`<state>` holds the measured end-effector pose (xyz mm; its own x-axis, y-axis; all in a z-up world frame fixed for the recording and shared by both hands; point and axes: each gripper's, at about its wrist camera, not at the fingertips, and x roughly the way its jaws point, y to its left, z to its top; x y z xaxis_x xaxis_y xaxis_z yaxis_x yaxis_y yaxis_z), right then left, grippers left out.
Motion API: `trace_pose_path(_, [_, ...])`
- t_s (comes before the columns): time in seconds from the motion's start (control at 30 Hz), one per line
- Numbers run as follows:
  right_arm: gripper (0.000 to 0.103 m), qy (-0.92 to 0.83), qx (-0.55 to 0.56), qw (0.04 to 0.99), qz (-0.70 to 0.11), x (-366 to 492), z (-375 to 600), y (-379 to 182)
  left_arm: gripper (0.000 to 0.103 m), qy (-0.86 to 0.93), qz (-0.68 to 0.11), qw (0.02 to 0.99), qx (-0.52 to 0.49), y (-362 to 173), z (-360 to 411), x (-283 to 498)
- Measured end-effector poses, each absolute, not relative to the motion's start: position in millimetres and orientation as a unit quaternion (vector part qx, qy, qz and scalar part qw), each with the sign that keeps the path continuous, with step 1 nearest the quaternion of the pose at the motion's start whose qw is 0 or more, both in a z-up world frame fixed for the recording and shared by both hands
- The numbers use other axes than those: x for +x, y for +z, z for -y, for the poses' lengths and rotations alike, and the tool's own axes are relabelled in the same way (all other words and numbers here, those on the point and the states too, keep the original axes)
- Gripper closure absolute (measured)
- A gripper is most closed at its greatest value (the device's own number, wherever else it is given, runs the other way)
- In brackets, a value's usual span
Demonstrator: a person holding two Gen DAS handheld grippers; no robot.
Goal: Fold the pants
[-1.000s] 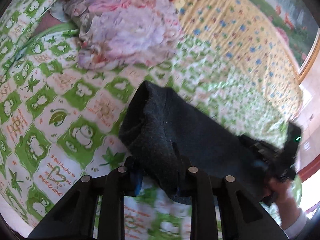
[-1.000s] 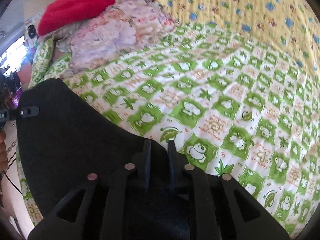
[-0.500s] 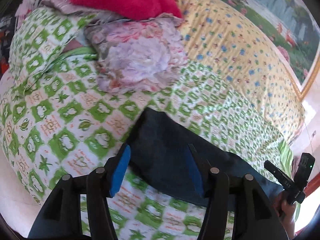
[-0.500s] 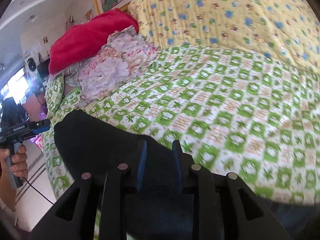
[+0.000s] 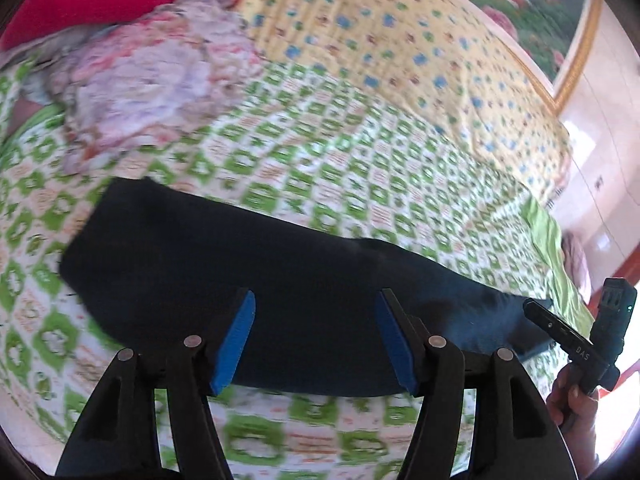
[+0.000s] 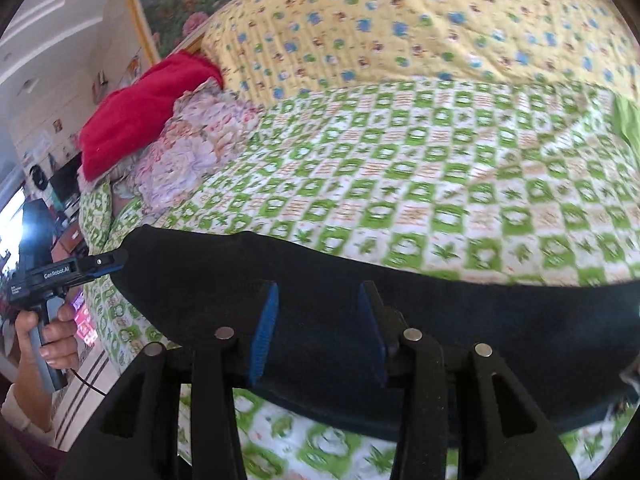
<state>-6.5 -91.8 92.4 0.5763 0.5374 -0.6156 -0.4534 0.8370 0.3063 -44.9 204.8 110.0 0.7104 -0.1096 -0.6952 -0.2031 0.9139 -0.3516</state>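
The dark pants (image 5: pixel 248 280) are lying in a long folded band across the near part of the bed (image 5: pixel 360 184), on its green-and-white checked cover. In the left wrist view the band's far edge is running straight from upper left down to the right, and its left end is sitting square on the cover, with checked fabric showing past it. The left claw (image 5: pixel 314 338) is hovering over the band's near edge with its blue pads (image 5: pixel 236 340) spread wide apart, gripping nothing. The right claw (image 6: pixel 318 330) is likewise standing apart, its blue pads (image 6: pixel 264 332) on either side of bare dark cloth, clamped on nothing. In the right wrist view the band's left end is curving round close to the bed's side edge, just beside the tip of the other tool.

Beyond the pants a wide stretch of checked cover is lying flat and open up to a yellow flowered quilt (image 6: pixel 420 28). A crumpled floral bundle (image 5: pixel 160 88) and a red blanket (image 6: pixel 140 116) are heaped at the far left corner, well apart from the pants.
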Motion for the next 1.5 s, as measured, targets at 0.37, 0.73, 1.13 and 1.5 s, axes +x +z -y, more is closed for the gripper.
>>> trace_pose_path(0.37, [0.059, 0.224, 0.097, 0.895, -0.373, -29.8, 145.2, 85.8, 0.034, -0.049, -0.396, 0.901, -0.167, 118.1, -143.2, -17.2])
trace_pose_path(0.73, [0.057, 0.145, 0.134, 0.903, -0.381, -59.0, 203.7, 78.1, 0.032, -0.131, -0.406, 0.896, -0.124, 128.6, -75.3, 22.3])
trace_pose_path(1.13, [0.057, 0.063, 0.205, 0.896, -0.39, -69.0, 260.4, 64.9, 0.029, -0.193, -0.42, 0.883, -0.083, 130.2, -13.5, 53.7])
trace_pose_path(1.5, [0.046, 0.034, 0.317, 0.859, -0.4, -50.5, 290.6, 45.1, 0.028, -0.249, -0.437, 0.864, -0.031, 130.2, 41.2, 91.0])
